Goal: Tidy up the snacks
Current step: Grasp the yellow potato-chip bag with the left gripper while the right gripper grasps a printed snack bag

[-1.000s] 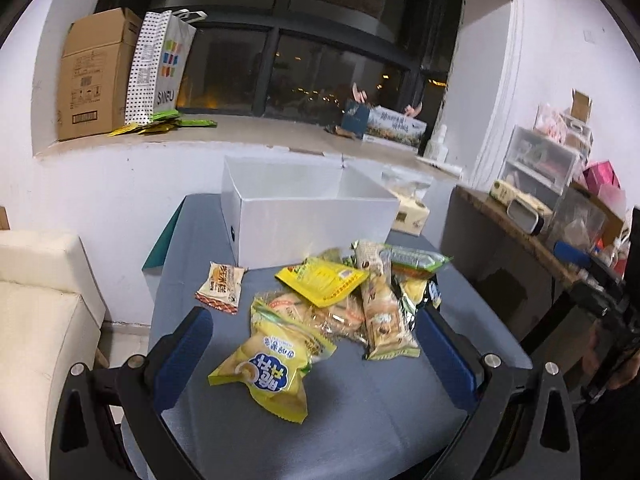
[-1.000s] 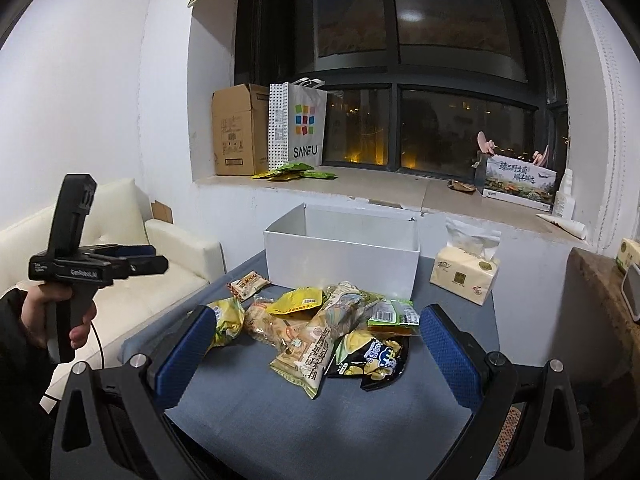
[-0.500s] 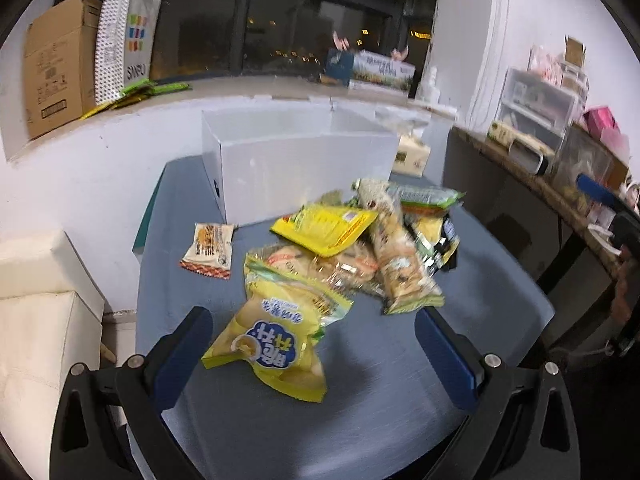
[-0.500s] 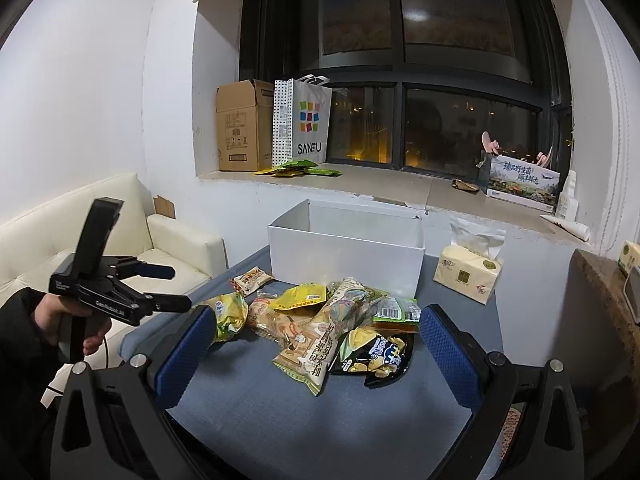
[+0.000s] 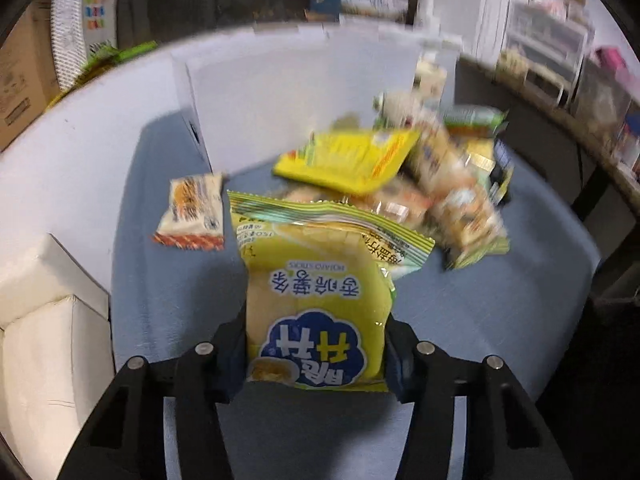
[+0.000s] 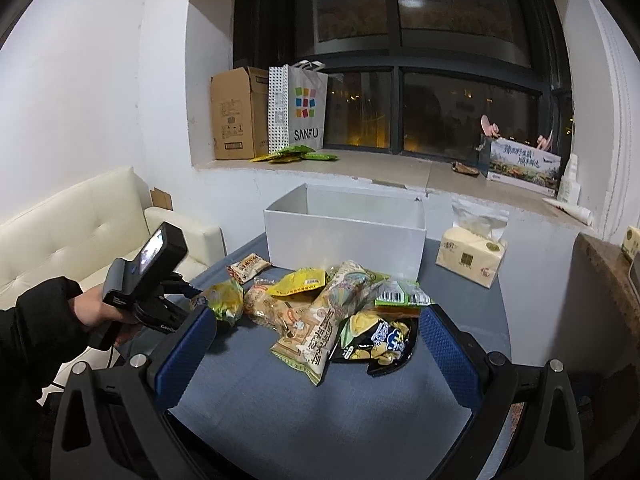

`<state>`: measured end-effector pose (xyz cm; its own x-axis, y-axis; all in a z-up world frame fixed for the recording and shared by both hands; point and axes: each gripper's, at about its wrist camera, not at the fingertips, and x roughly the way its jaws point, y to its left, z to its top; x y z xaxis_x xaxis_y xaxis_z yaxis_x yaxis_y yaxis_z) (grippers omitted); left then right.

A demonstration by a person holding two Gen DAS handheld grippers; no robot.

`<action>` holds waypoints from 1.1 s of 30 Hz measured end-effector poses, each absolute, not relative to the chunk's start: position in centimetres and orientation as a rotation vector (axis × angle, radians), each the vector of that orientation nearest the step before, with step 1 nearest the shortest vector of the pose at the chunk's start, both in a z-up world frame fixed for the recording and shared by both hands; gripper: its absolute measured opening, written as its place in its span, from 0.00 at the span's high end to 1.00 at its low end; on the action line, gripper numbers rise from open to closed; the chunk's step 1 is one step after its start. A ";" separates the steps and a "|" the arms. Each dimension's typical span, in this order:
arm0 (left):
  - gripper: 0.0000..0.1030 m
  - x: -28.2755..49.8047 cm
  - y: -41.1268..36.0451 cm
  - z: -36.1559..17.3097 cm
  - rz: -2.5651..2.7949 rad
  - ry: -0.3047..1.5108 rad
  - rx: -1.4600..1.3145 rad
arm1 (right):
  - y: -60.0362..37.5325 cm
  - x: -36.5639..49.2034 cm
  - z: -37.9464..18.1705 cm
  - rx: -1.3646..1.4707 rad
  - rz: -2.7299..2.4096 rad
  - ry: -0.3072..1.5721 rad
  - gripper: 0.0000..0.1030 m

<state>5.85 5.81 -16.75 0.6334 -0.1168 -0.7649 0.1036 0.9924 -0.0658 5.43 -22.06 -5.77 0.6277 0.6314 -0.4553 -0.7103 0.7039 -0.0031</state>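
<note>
The left tongs (image 5: 316, 356) now stand low over the blue worktop (image 5: 500, 312), much closer to the snacks than one second ago, when they hung higher and wide open with nothing between them. Their jaws have just been closing, and the yellow snack bag (image 5: 316, 304) now sits between them: both dark fingers (image 5: 230, 344) touch its sides, so the left tongs are grasping the yellow snack bag at its lower end. The bag lies at the near side of the snack pile (image 5: 420, 184), on the worktop, with its printed face up. The small orange-and-white packet (image 5: 192, 212) lies just beside the bag's top left corner. The white box (image 5: 296, 92) stands behind the pile, open at the top, and the left wrist view is blurred around it.

In the right wrist view the person's hand (image 6: 90, 312) with a black sleeve holds the left tongs tilted down at the left edge of the pile; earlier this hand was higher and further from the snacks. The right tongs (image 6: 316, 344) stay released, with the blue pads (image 6: 448, 344) wide apart and nothing between them, in about the same place as before. The black chip bag (image 6: 380, 340) lies in front of them. The tissue pack (image 6: 472, 256) stands to the right of the white box.
</note>
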 end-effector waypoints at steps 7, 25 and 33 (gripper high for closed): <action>0.45 -0.6 7.1 -9.9 -0.092 0.602 -0.151 | -20.7 8.3 -7.2 -0.144 0.799 0.566 0.00; 0.46 -3.1 9.1 -8.5 -0.083 0.490 -0.244 | -8.7 21.3 -16.9 -0.258 0.689 0.923 0.48; 0.46 -1.9 9.3 -8.2 -0.139 0.473 -0.304 | -14.0 19.0 -13.8 -0.078 0.823 0.865 0.74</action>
